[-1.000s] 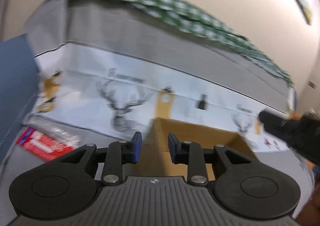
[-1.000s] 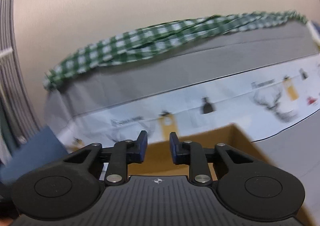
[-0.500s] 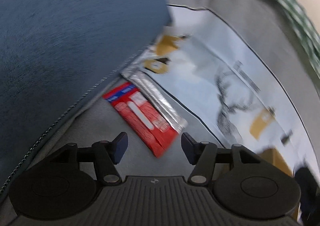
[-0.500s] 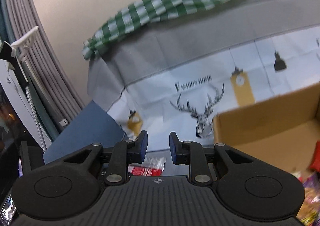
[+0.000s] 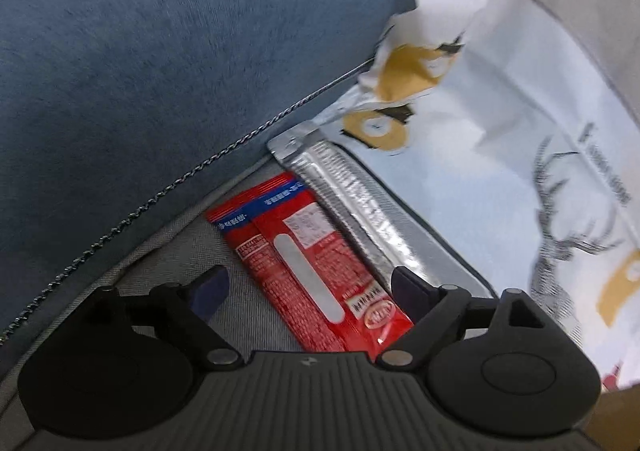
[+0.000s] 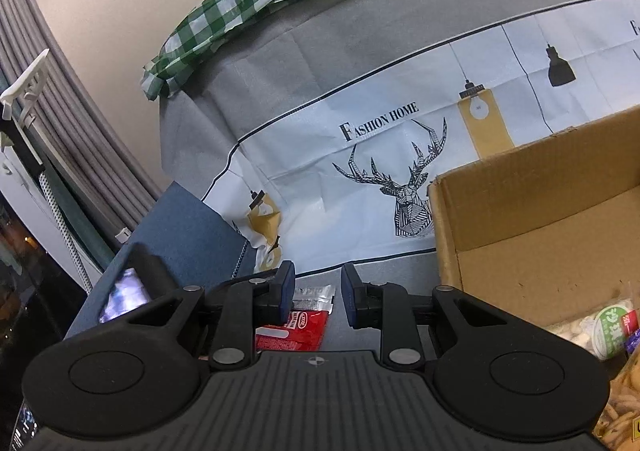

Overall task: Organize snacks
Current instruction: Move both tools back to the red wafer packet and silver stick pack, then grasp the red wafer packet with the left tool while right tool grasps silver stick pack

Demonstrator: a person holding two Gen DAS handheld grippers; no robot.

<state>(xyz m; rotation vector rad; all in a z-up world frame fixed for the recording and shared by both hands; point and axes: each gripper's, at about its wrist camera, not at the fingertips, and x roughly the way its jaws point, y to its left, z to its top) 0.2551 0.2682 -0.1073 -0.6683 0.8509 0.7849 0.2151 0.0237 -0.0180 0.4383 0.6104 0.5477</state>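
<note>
Down low, the left gripper (image 5: pixel 306 287) is opening wide astride a flat red snack packet (image 5: pixel 308 263) on grey fabric — pads clear of it. A silver foil sachet (image 5: pixel 348 195) lies alongside, hemmed by a blue cushion's (image 5: pixel 160 51) seam. The right gripper (image 6: pixel 316 291) is opening, empty, beside the brown cardboard box's (image 6: pixel 520 211) corner edge.

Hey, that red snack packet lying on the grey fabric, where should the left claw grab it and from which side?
Take the red packet across its narrow width near the middle, coming down from above. It lies flat and long, with the opening left claw already straddling it. The silver packet lies close along one edge, so that finger has little room.
</note>
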